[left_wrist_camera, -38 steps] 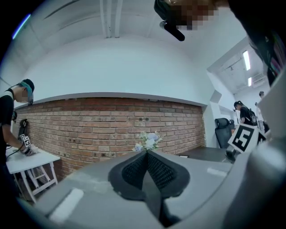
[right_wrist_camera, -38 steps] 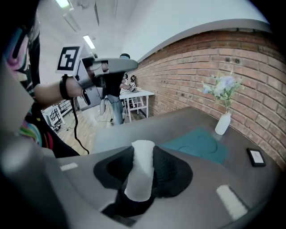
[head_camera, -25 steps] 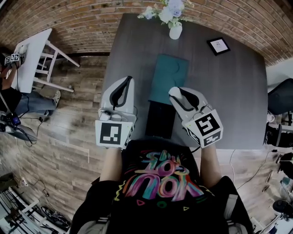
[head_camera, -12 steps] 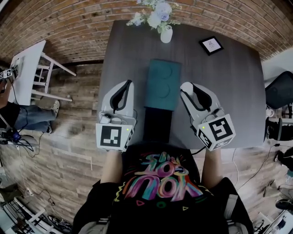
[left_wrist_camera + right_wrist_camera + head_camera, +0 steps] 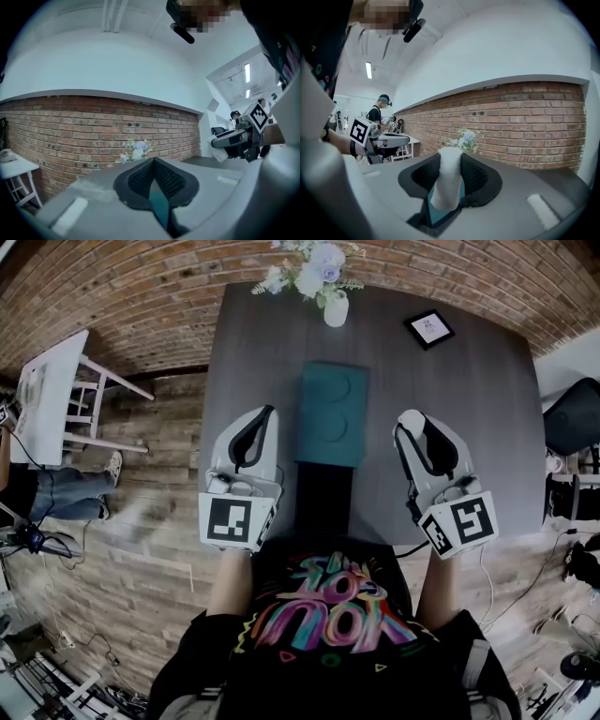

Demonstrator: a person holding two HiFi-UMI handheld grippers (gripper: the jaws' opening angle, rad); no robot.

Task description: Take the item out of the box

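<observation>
Right gripper (image 5: 451,157) jaws gripped a white rounded item (image 5: 446,185), right of the teal-and-black oblong box (image 5: 333,413). The left gripper (image 5: 153,161) jaws sat closed, empty. Removal looked done; next, probably resting it on the dark grey bench (image 5: 469,409).

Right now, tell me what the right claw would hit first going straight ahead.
Most likely the flowers, which stand almost dead ahead of the right claw, beyond the white item it grips. Nothing else shows on the table between them, but depth is unclear, so it might pass beside them.

grey table (image 5: 469,427) | teal box (image 5: 333,413) — black panel (image 5: 323,502) | flower vase (image 5: 336,307) | frame (image 5: 429,327)
</observation>
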